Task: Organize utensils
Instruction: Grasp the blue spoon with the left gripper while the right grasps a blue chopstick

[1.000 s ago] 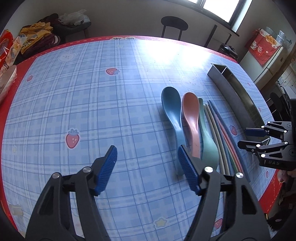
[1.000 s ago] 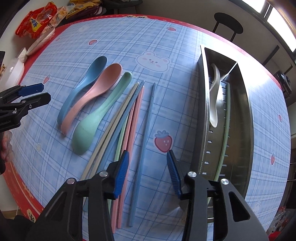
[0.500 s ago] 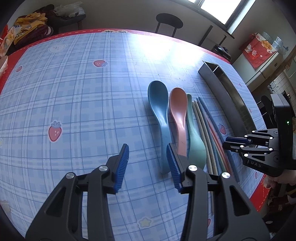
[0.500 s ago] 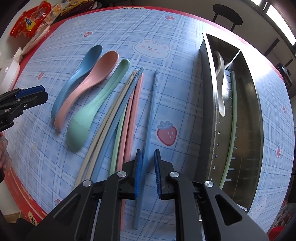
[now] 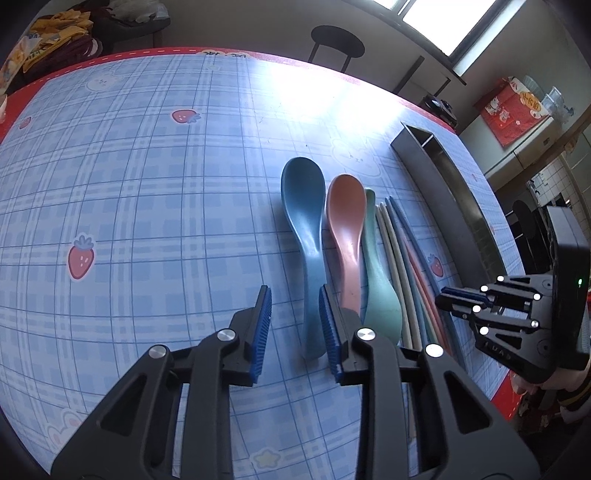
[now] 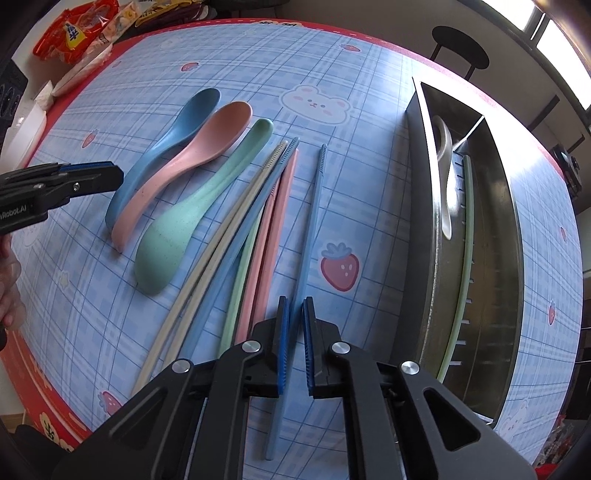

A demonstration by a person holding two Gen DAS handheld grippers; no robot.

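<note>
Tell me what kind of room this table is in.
Probably a home kitchen or dining area: a cartoon strawberry tablecloth covers the table, a round stool stands beyond it, and snack packets lie at its edge.

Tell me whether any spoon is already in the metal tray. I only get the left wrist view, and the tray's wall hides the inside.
Observer: Yes. The right wrist view shows one white spoon lying inside the metal tray.
Operator: And what is the right gripper holding? I only see it side-on.
Observer: The right gripper is shut on the lone blue chopstick, the one lying apart from the bundle of chopsticks.
</note>
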